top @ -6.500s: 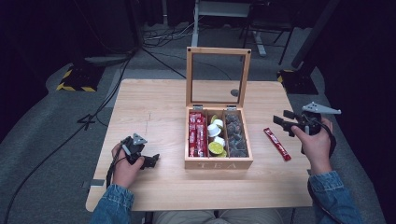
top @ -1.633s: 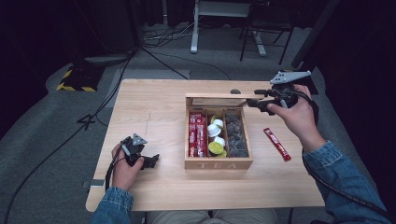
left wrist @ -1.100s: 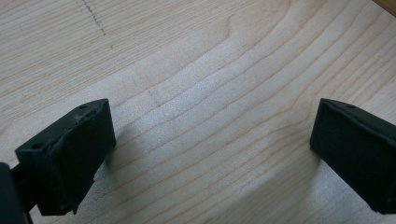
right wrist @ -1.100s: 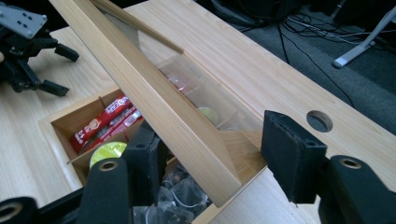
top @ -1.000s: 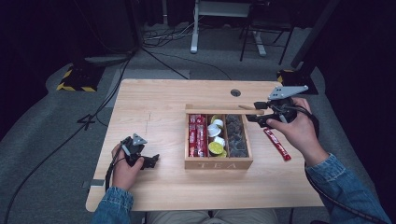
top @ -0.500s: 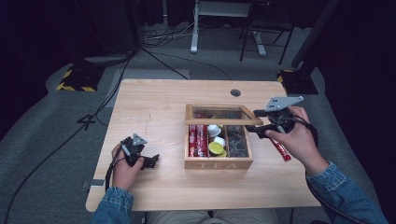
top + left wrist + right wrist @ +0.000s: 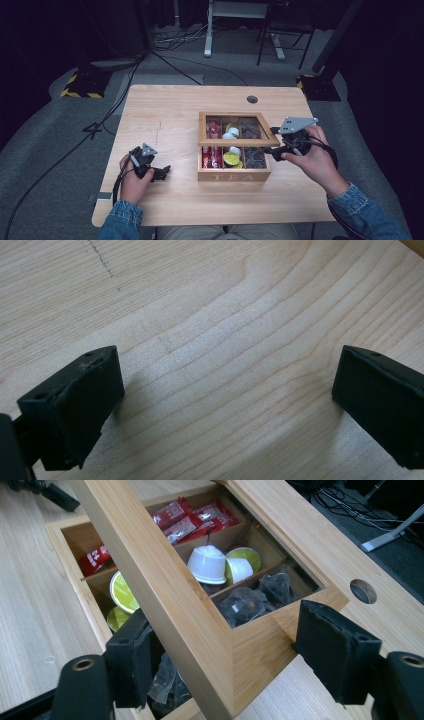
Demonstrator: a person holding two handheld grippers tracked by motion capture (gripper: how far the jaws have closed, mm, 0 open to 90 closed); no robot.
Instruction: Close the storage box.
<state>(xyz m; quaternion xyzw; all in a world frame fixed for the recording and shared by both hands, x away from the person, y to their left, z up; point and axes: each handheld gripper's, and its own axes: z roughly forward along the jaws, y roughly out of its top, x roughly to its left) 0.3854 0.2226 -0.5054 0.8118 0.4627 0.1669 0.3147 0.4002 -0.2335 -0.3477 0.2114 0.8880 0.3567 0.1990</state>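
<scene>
A wooden tea box (image 7: 234,174) sits right of the table's middle. Its framed lid (image 7: 235,142) hangs tilted low over the compartments, hinged at the far side. My right gripper (image 7: 271,141) is at the lid's front right corner (image 7: 250,645). Its jaws have just been opening and now straddle that corner, with the right pad (image 7: 335,650) clear of the wood. Inside lie red sachets (image 7: 195,520), a white capsule (image 7: 207,565), green capsules (image 7: 120,590) and dark tea bags (image 7: 245,605). My left gripper (image 7: 164,173) rests open on bare wood (image 7: 225,400) at the front left.
A round cable hole (image 7: 252,99) is in the tabletop behind the box. Bare wood lies between the left gripper and the box. Cables (image 7: 165,55) and metal furniture legs (image 7: 207,30) stand on the floor beyond the table's far edge.
The right gripper has come down and toward me with the lid, which swung from upright to low over the box. Its jaws have spread wider. The left hand stayed put.
</scene>
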